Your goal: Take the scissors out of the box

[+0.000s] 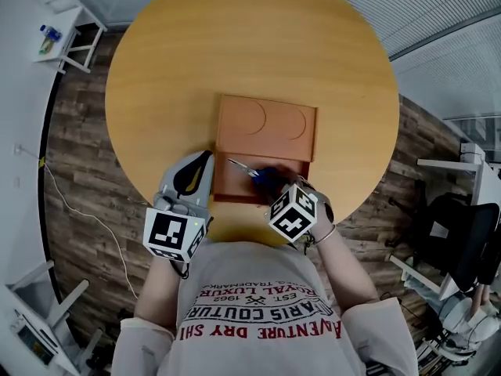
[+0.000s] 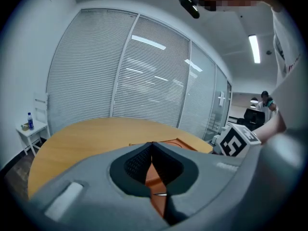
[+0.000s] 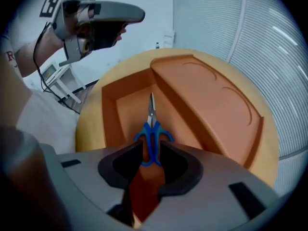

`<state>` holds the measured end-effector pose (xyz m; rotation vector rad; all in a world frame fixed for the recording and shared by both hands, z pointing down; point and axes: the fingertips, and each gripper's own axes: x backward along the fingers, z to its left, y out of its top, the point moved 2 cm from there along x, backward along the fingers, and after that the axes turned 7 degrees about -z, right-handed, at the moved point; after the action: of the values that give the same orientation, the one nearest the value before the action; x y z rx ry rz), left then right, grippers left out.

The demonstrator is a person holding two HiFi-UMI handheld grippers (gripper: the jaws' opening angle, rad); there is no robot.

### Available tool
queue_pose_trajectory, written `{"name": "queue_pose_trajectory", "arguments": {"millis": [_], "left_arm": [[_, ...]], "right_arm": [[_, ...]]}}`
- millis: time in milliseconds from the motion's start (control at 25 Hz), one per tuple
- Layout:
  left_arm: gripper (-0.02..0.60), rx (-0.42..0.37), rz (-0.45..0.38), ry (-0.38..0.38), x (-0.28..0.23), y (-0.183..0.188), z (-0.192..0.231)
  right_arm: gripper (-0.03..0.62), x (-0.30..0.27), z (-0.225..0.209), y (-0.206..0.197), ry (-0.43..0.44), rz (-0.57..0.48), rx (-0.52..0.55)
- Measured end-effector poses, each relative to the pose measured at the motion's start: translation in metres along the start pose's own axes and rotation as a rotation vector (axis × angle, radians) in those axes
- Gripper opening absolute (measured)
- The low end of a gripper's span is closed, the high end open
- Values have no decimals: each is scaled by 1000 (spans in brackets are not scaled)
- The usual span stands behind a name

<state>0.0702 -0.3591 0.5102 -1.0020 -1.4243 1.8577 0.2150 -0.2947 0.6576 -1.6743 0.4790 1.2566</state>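
An orange box (image 1: 266,124) lies on the round wooden table (image 1: 196,53), its near compartment open towards me. Blue-handled scissors (image 1: 249,171) lie flat in that compartment, blades pointing away. My right gripper (image 1: 270,185) points steeply down at them. In the right gripper view, the scissors (image 3: 152,134) have their handle end between the jaws of the open right gripper (image 3: 150,150), and the pads do not press on it. My left gripper (image 1: 205,161) hovers at the box's near left corner, shut and empty; its tips (image 2: 152,144) meet in the left gripper view.
A white side table (image 1: 59,37) with a small bottle stands at the far left. A black chair (image 1: 462,233) and desk parts stand at the right. A cable (image 1: 70,202) runs over the wooden floor. Blinds cover glass walls (image 2: 144,81) behind the table.
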Motion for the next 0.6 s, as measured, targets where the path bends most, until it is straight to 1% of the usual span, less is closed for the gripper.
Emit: {"name": "queue_pose_trajectory", "arguments": {"millis": [40,120,160,200,280,360,480,600], "left_arm": [[11,9,-1,0,-4,-1,1],[11,27,4,-1,-10,-3,0],[11,36,8,0,-12,-4,0],[10,45,12,0,-14,-4,0],[11,57,17,3,-17,-5,3],[11,65,14,12,-19,-4,8],[11,75,6,29,-19,-2,16],[11,75,-3,44,-15,0,23]], "right_arm": [[117,-3,1,-3,24,42,16],[124,-8,1,-7,56,116,45],[132,-10,1,-9,57,148,56],[155,-13,-1,-10,48,175,66],[140,-17,-5,-8,24,215,94],[141,-19,-7,-7,28,239,109],[140,-19,-5,-7,51,241,110],[138,-20,-3,-6,48,249,158]]}}
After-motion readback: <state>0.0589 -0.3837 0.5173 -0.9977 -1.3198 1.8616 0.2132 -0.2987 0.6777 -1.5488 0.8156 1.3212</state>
